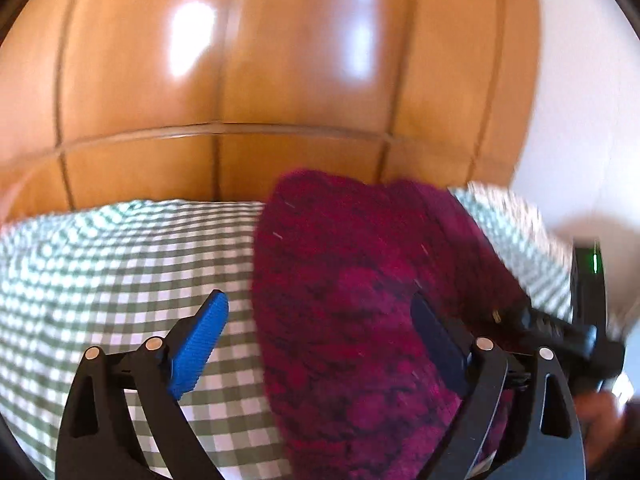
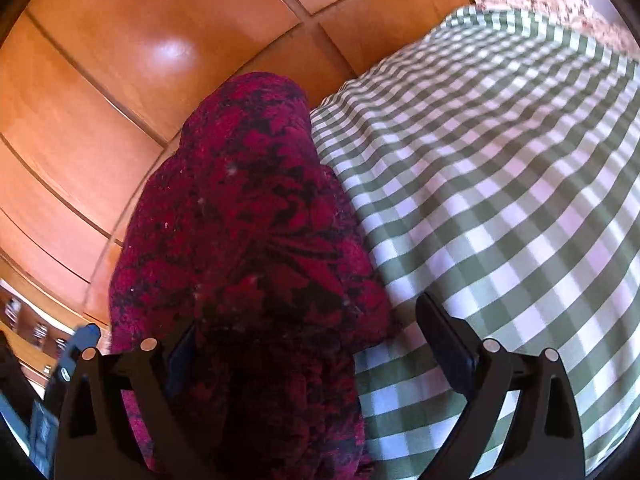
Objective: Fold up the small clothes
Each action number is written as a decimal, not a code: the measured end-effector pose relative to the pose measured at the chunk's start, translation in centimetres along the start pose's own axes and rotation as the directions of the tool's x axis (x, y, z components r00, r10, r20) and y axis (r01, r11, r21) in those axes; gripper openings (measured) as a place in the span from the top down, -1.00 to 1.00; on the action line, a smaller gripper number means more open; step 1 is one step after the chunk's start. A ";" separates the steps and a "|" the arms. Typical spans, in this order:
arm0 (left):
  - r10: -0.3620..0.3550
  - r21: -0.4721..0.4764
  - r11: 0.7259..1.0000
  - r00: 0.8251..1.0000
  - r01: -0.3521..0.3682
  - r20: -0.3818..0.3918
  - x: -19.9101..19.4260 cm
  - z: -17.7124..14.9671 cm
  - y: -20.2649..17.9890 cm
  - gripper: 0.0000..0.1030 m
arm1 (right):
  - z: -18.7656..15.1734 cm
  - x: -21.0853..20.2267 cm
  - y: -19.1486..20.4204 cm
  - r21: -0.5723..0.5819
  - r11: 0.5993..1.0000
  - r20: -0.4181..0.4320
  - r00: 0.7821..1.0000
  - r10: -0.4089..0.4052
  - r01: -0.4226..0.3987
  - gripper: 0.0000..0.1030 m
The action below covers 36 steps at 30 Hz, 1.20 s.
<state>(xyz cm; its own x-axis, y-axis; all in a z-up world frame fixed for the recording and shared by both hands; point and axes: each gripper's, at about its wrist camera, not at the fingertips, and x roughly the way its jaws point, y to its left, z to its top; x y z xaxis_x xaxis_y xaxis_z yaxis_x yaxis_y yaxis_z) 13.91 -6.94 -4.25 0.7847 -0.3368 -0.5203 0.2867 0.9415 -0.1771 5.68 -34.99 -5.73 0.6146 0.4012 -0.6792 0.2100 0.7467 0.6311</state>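
Biggest thing in both views is the wooden wardrobe (image 1: 280, 60) at the back: glossy orange-brown panels split by thin dark grooves, with soft window glare bouncing off the varnish. A plain white wall (image 1: 580, 100) shows beside it in the left wrist view.

Next is the gingham cloth (image 2: 500, 200), green and white checks, smooth woven fabric lying over whatever it covers with a few gentle ripples. Can't tell what's under it. At the far corner in the right wrist view a speckled pinkish fabric (image 2: 560, 4) peeks out past the checks.

The task's thing is the fuzzy magenta garment (image 2: 248, 220), thick, nubbly, almost chenille-looking, with a black floral pattern. It's bunched into a long lumpy roll lying on the gingham near its edge towards the wardrobe, and it runs right down between the fingers of both tools.

The left tongs (image 1: 320, 340) are spread wide, ribbed blue pads on black arms; the left pad is over bare checks, the right pad sits against the fuzzy pile, nothing pinched. The right tongs (image 2: 312, 344) are spread apart too, one pad half buried in the magenta fluff, the other clear of it over the gingham, so they're straddling the garment rather than clamping it.
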 end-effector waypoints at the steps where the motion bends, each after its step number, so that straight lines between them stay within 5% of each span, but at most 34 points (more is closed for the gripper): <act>1: 0.004 -0.030 1.000 1.000 -0.004 -0.001 0.2 0.2 0.7 -0.78 | 0.1 0.0 0.0 0.020 1.000 -0.013 1.000 0.017 -0.016 -0.90; 6: -0.042 -0.131 0.991 0.993 0.027 -0.114 2.8 -0.3 3.7 -0.80 | 0.1 -0.4 0.9 -0.003 1.000 -0.042 0.999 0.013 -0.013 -0.95; 9: -0.206 -0.245 0.956 0.966 0.164 -0.155 3.7 -1.5 4.7 -0.82 | 0.3 0.3 0.6 0.024 0.999 -0.069 0.997 0.029 -0.028 -0.95; 13: -0.372 -0.310 0.903 0.903 0.298 -0.214 4.7 -2.1 3.9 -0.90 | 0.2 1.4 -1.0 0.166 0.981 -0.143 0.982 0.125 -0.101 -0.96; 22: -0.328 -0.211 0.938 0.903 0.276 -0.277 5.5 -2.6 1.6 -0.93 | 0.6 3.2 -1.7 0.197 0.969 -0.172 0.968 0.182 -0.147 -0.96; 30: -0.350 -0.231 0.931 0.870 0.283 -0.348 7.5 -2.2 1.8 -0.93 | 2.1 6.8 -1.4 0.147 0.977 -0.221 0.957 0.187 -0.157 -0.97; 36: -0.311 -0.165 0.949 0.884 0.268 -0.350 6.5 -2.5 0.6 -0.87 | 1.8 7.7 -0.8 0.085 0.982 -0.179 0.967 0.180 -0.167 -0.97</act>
<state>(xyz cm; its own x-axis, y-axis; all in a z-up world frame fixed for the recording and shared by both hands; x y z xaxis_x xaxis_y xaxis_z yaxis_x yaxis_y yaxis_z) 17.83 -8.57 -9.85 0.4121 -0.5866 -0.6972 0.3919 0.8049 -0.4455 11.65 -33.44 -10.79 0.4964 0.6175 -0.6102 0.1684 0.6210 0.7655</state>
